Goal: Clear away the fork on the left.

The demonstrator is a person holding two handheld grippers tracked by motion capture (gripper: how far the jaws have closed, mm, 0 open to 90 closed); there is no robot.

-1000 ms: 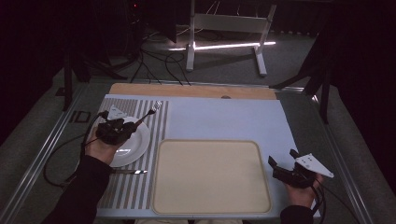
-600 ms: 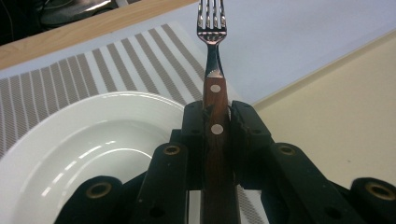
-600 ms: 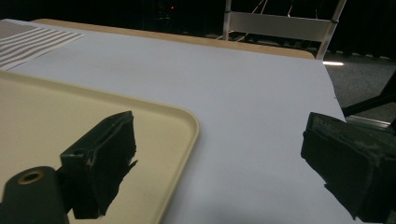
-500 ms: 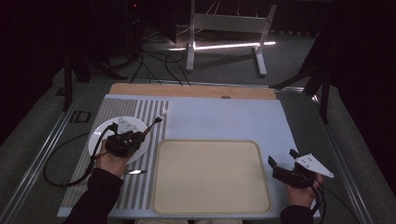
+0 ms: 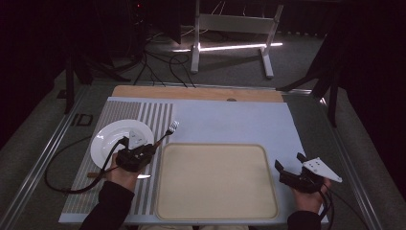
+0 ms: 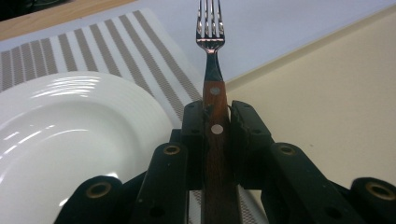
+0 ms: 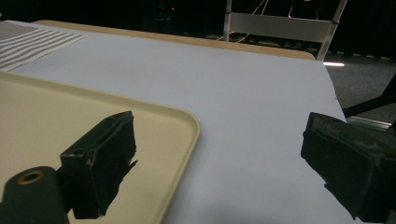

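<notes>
The left claw (image 6: 212, 123) is clamped on the wooden handle of one fork (image 6: 211, 56), tines pointing toward 1 o'clock and clear of the cloth, probably so it can be carried across to the beige tray (image 5: 215, 179). The fork sits between the single white plate (image 5: 115, 139) at 9 o'clock and the tray at 3. A dim utensil may lie beneath that hand. The right claw (image 7: 219, 163) waits wide apart and empty at the counter's (image 5: 230, 117) 4 o'clock edge.

Pretty dark room: a grey floor (image 5: 364, 143) is seen around the table (image 5: 201, 93), cables (image 5: 158, 67) are strewn behind it, and a white metal stand (image 5: 230, 28) is lit by a light strip (image 5: 230, 47).
</notes>
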